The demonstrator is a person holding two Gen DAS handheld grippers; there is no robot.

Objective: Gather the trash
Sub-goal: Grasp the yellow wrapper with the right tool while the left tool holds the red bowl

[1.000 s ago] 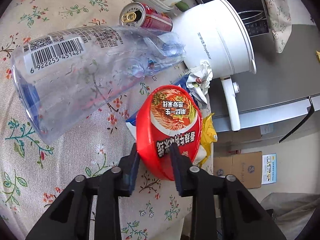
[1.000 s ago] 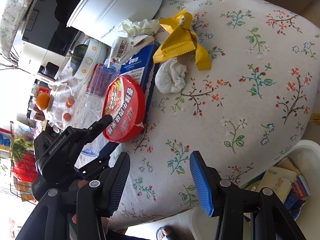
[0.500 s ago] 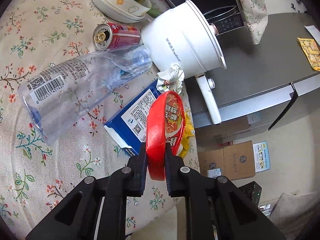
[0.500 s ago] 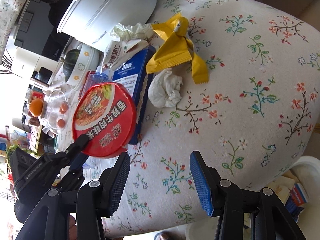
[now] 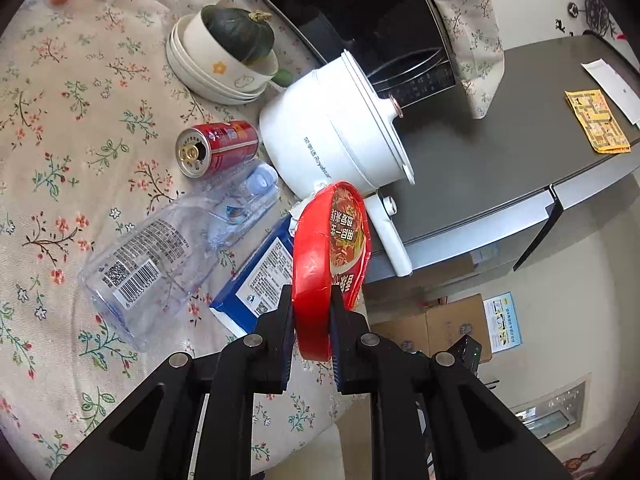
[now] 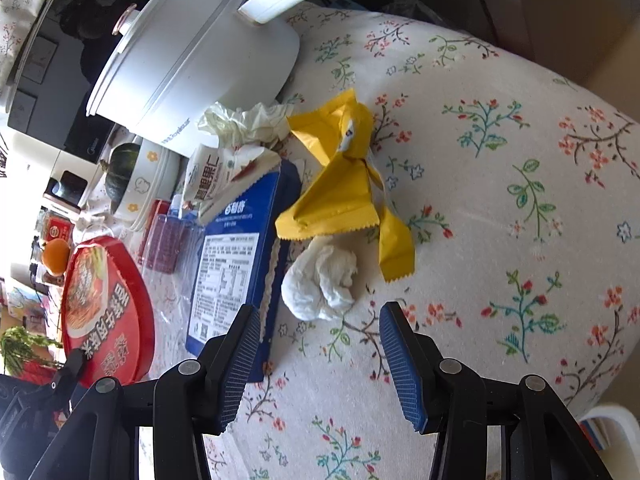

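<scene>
My left gripper [image 5: 311, 312] is shut on the rim of a red noodle bowl [image 5: 328, 256], held on edge above the floral tablecloth; the same red noodle bowl [image 6: 106, 308] shows at the left of the right wrist view. Below it lie a blue carton [image 5: 260, 276], a crushed clear bottle [image 5: 168, 252] and a red can [image 5: 218, 146]. My right gripper [image 6: 316, 356] stands open just short of a crumpled white tissue [image 6: 320, 284]. Beyond the tissue lie a yellow wrapper [image 6: 344, 184], the blue carton [image 6: 236, 256] and crumpled white packaging [image 6: 236, 140].
A white electric pot [image 5: 340, 132] with a long handle stands at the table's edge. Stacked bowls [image 5: 216, 68] hold a dark squash. A black microwave [image 5: 360, 12] stands behind. A white bin rim [image 6: 612, 424] shows below the table edge. Cardboard boxes [image 5: 436, 324] sit on the floor.
My left gripper closed on the red bowl's rim, tipped it on edge and lifted it off the table. My right gripper moved in toward the white tissue, still open.
</scene>
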